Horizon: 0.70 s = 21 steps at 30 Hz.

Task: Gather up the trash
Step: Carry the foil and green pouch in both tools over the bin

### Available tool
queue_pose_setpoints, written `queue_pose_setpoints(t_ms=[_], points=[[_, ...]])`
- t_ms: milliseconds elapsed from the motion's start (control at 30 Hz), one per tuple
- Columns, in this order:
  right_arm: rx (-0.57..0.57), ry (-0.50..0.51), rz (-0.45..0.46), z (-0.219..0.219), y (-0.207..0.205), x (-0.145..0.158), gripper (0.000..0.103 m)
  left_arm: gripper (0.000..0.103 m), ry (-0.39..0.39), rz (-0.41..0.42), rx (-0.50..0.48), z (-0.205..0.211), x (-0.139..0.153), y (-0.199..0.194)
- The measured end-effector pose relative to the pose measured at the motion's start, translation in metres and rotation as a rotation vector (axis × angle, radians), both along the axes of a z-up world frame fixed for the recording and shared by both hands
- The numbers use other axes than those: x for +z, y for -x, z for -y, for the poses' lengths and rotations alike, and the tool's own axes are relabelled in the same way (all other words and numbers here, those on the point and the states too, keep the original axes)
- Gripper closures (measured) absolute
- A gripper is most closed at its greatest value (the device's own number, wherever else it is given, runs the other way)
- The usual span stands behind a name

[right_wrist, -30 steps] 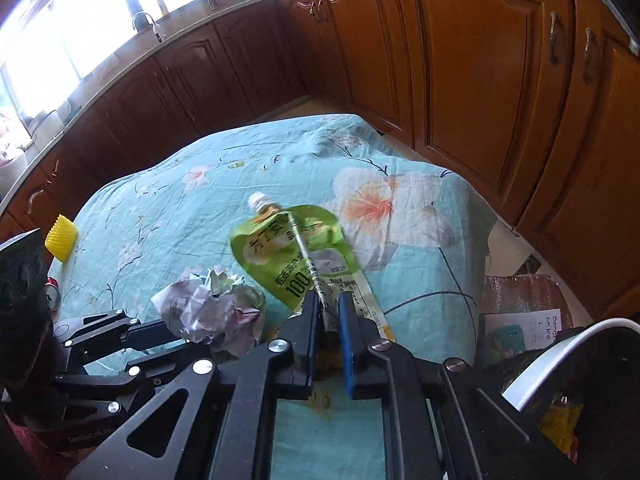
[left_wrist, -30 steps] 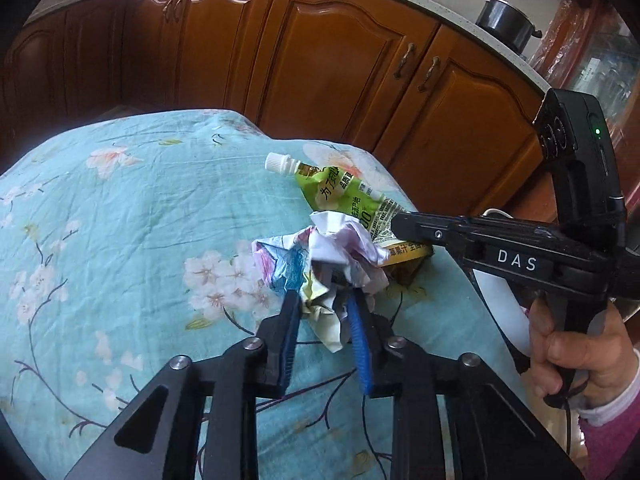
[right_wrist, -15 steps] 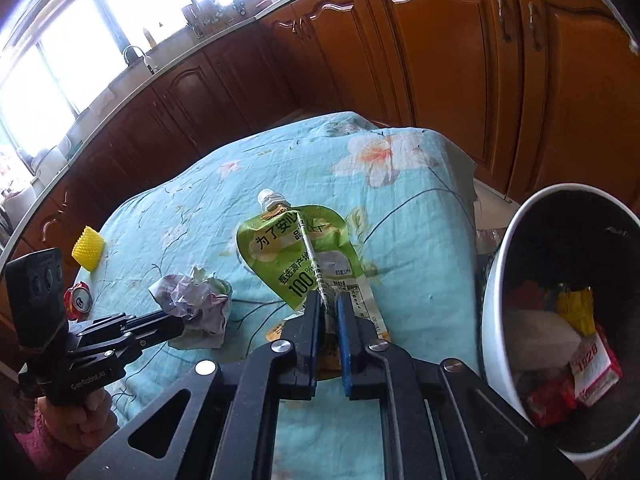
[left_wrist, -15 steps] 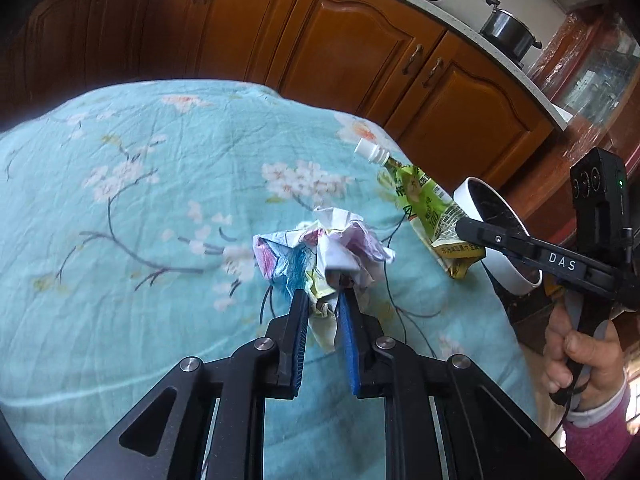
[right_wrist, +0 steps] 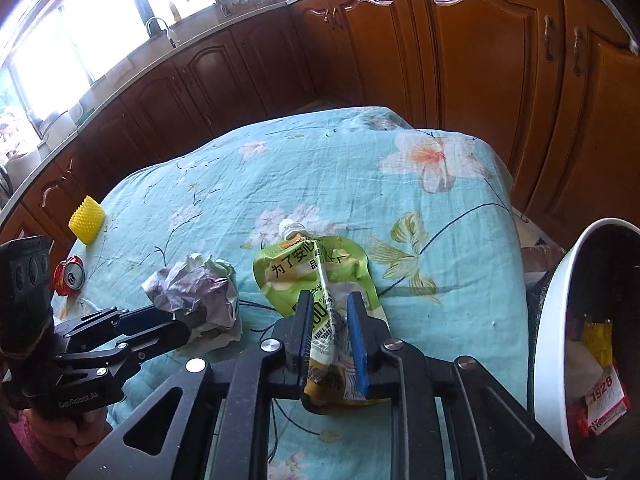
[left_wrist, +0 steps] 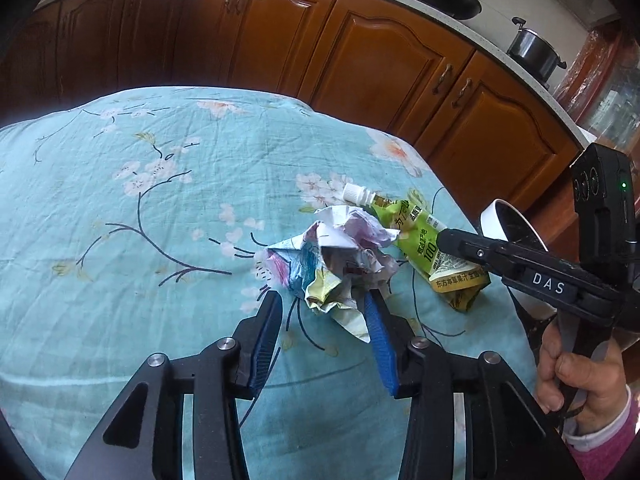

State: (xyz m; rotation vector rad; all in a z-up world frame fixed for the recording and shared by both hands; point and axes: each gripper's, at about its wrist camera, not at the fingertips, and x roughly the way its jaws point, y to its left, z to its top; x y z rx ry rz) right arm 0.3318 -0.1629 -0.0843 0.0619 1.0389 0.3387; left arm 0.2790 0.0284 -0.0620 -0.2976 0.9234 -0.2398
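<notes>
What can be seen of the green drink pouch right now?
The green drink pouch is a soft, flattened foil-like pack with a white screw cap, Chinese print, "100" and a yellow-brown bottom end. It lies flat on the floral tablecloth, cap pointing away from the right gripper, whose open jaws straddle its lower part. The crumpled paper lies beside it; contact is unclear.

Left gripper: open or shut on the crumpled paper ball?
Open: the left gripper has its blue-padded fingers spread around the crumpled paper ball lying on the floral cloth.
</notes>
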Motion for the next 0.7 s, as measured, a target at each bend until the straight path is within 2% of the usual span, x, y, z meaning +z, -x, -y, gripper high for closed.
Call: queue_pose_setpoints(t_ms=[67,133,200,500,700], points=[[-0.004,-0.002,-0.024,0.002,-0.003,-0.008,0.084,0.065,0.005,-0.009,-0.008,0.004,-0.006,-0.001],[-0.017,-0.017,-0.035,0.006,0.0,-0.014,0.087,0.082,0.007,-0.013,-0.029,0.007,-0.01,-0.002],[-0.03,-0.03,-0.025,0.011,0.006,-0.013,0.092,0.089,-0.001,-0.005,-0.045,0.009,-0.008,0.0],[-0.163,-0.174,0.064,0.055,0.053,0.021,0.095,0.09,-0.027,0.083,-0.134,0.041,0.027,0.011],[-0.211,-0.18,0.135,0.075,0.088,0.047,0.095,0.09,-0.03,0.115,-0.196,0.066,0.041,0.021]])
